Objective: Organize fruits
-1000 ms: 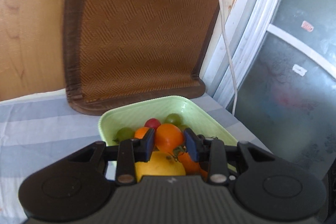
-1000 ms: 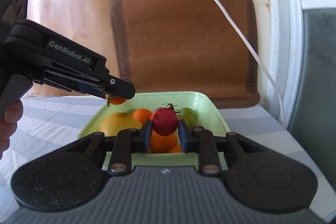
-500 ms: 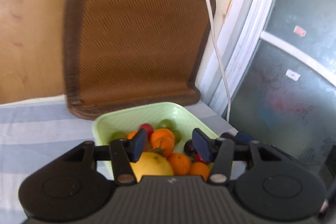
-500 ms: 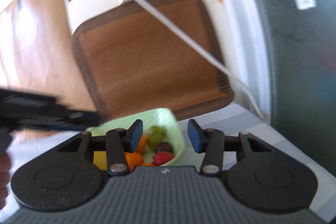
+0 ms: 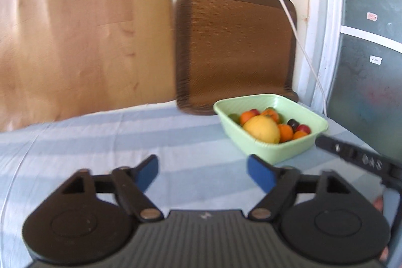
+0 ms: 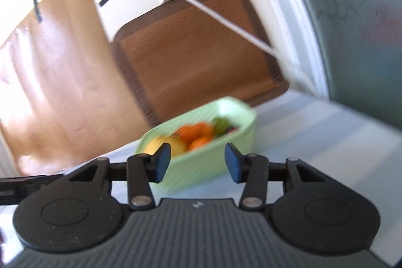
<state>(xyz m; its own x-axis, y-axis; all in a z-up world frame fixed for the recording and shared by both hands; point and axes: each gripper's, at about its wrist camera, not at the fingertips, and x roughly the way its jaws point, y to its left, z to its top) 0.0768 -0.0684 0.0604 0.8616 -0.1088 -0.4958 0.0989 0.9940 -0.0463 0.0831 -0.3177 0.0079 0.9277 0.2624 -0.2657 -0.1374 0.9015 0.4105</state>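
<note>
While our left tool [image 5: 202, 171] and right tool [image 6: 197, 160] both hang wide apart and grip nothing, we judge the fruit placed. Beyond them, on the blue-striped cloth counter [image 5: 100, 142], sits the pale green rectangular plastic bowl [image 5: 253, 142], its long axis running from near-left toward the far right. It cradles a yellow round fruit [image 5: 262, 128], small oranges [image 5: 285, 132] and grapes, near the brown woven mat [image 5: 233, 47] leaning against the wall.

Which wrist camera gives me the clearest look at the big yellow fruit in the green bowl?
Left wrist: the yellow fruit sits sharp and unobstructed in the green bowl. In the right wrist view it is motion-blurred and partly hidden behind a gripper finger.
</note>
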